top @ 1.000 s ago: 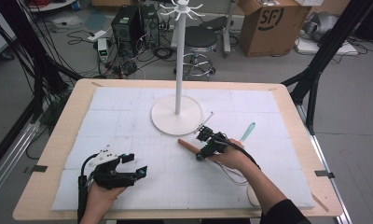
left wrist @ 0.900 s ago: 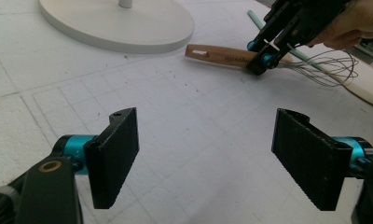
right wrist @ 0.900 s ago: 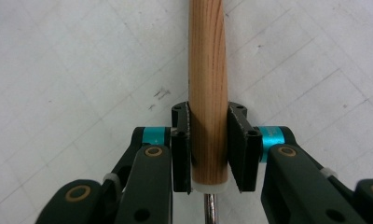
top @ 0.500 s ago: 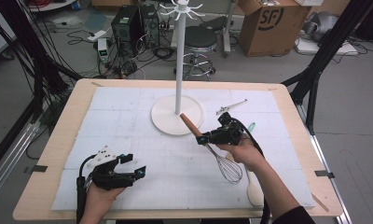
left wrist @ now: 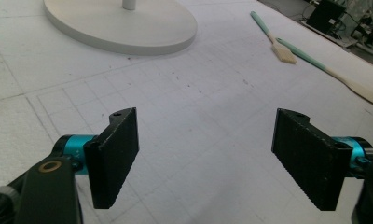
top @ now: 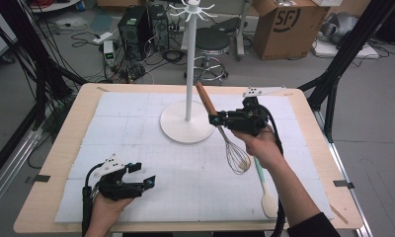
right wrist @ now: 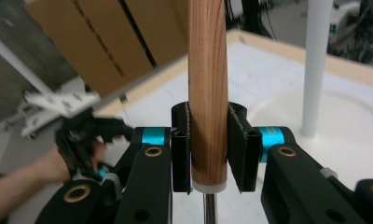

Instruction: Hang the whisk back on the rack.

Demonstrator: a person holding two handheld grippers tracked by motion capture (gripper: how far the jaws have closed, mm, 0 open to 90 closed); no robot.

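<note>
Right claw [right wrist: 208, 149] pinching light, stiff whisk [top: 237, 157] by smooth wooden handle [right wrist: 208, 84], wires springy; left claw [left wrist: 208, 158] spread, idle.

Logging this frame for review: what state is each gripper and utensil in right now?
Left gripper: open, empty, low over the mat.
Right gripper: shut on the whisk's wooden handle.
Whisk: lifted, tilted, handle up toward the stand, wire head down.
Stand: upright on the mat, hooks bare.
Brush: lying flat on the mat.
Spatula: lying flat on the mat.
</note>
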